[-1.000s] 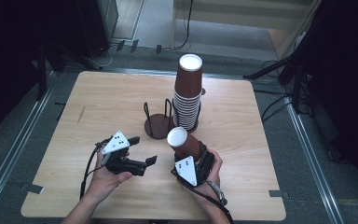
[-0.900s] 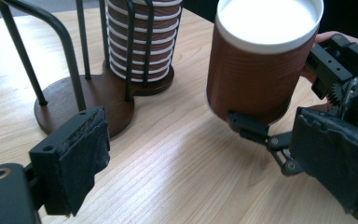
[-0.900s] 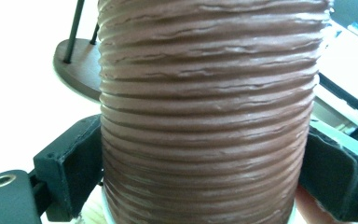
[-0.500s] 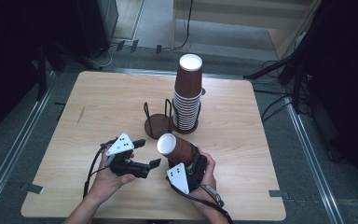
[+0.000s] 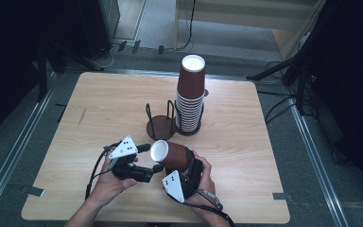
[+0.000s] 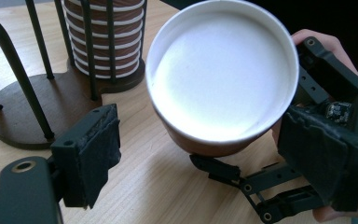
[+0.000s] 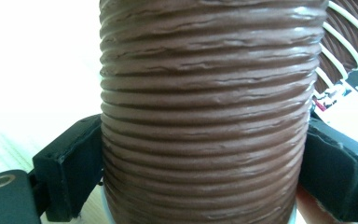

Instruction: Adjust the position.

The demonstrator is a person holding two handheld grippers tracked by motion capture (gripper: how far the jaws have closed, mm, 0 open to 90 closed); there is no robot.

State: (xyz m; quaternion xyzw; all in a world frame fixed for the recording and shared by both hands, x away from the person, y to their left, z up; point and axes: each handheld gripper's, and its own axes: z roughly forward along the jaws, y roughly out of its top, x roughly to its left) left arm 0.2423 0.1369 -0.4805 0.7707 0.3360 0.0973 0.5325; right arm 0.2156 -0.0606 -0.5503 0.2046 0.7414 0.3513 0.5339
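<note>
Wooden table (image 5: pixel 104 109), pale grain, square top with rounded corners, standing on a grey floor with dark equipment and cables behind its far edge.

Item 1: brown ribbed paper cup (image 5: pixel 172 155), lying roughly level above the table near the middle of the near edge, its white end turned toward the left gripper. In the left gripper view that white round end (image 6: pixel 223 70) faces the camera; whether it is the open mouth or the recessed base cannot be told. Its lower rim is cut off behind a black linkage.

Item 2: right gripper (image 5: pixel 185 174), clamped on the cup's ribbed wall; in the right gripper view both pads (image 7: pixel 74 158) press against the sides of the cup, which blocks nearly everything beyond it (background washed out to white).

Item 3: left gripper (image 5: pixel 147 158), jaws apart, just beside the cup's white end; the jaws have just been closing, and in its own view the pads (image 6: pixel 95 149) stand clear of the cup's rim, not pressing on it. Part of the hand behind it is hidden under the grey three-cornered plate.

Item 4: stack of brown cups (image 5: pixel 190 94), upside down in a wire holder (image 5: pixel 163 124) with two round dark bases, near the table's centre toward the far edge. One bay holds the stack; the other is bare.

Markings: no brand, label or legible writing on any cup or gripper.
</note>
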